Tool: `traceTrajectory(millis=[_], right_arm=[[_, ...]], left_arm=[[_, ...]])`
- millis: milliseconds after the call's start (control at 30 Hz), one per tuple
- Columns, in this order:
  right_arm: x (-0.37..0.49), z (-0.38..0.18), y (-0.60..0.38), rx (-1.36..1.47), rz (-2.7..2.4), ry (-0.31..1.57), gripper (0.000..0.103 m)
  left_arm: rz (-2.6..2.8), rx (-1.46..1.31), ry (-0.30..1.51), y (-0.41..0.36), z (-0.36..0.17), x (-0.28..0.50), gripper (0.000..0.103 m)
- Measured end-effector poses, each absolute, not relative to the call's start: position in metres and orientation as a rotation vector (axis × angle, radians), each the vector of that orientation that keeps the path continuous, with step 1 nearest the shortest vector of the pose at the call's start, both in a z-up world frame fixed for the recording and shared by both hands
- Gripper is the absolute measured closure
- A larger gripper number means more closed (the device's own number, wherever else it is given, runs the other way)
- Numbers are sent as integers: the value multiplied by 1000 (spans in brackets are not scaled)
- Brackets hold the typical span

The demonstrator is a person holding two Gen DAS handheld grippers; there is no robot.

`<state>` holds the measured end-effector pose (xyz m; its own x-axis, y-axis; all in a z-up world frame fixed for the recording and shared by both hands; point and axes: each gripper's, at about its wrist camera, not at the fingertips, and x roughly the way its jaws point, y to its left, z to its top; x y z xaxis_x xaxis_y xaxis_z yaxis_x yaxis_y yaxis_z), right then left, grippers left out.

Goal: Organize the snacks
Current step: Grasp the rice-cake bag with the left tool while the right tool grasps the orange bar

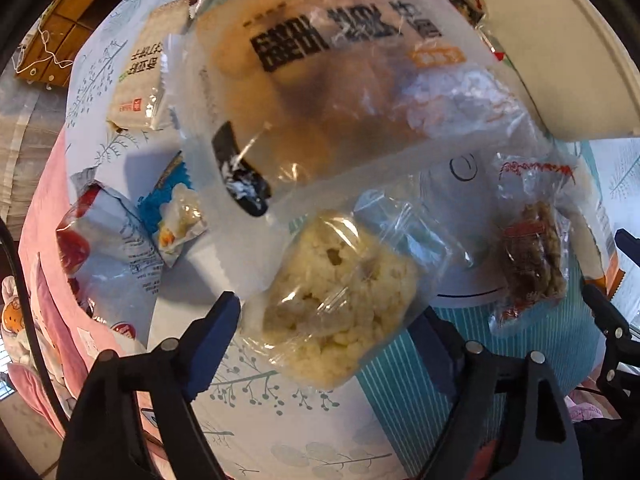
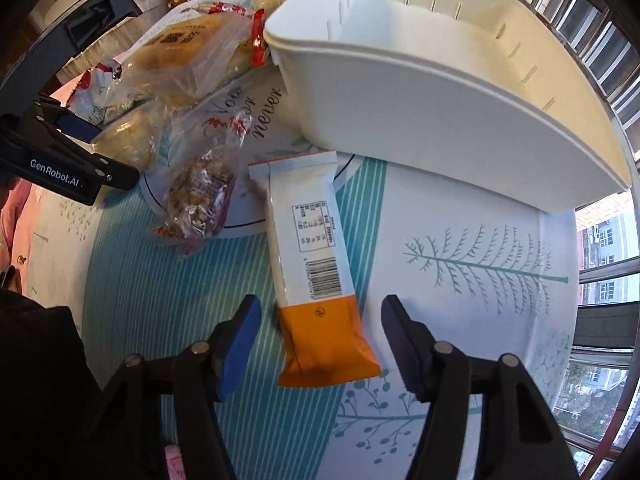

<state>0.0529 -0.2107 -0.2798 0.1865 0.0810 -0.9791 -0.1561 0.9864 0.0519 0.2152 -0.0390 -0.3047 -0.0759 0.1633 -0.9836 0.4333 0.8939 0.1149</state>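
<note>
Snacks lie scattered on the table (image 2: 460, 320), the white bin (image 2: 440, 92) waiting empty at the far right to take them. The right gripper (image 2: 320, 340) straddles the white-and-orange bar (image 2: 316, 280), jaws part open, not gripping. The left gripper (image 1: 336, 340) brackets the puffed-rice cake (image 1: 332, 304), jaws wide, not visibly pressing it.
</note>
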Motion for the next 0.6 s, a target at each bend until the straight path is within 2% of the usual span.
traceTrajectory(millis=[200, 267, 400, 533, 600], right_arm=[[52, -285, -213, -66, 155, 1391, 52], [49, -286, -215, -69, 150, 1391, 53], [50, -286, -214, -66, 128, 1393, 59], [49, -286, -206, -80, 120, 1398, 62], [47, -283, -201, -81, 115, 1399, 66]], left_arm=[[-269, 446, 1664, -38, -314, 224, 23], [-271, 417, 1682, -35, -316, 230, 27], [-282, 382, 1695, -28, -318, 236, 40], [-283, 379, 1683, -24, -317, 233, 42], [-279, 352, 1687, -19, -316, 232, 43]])
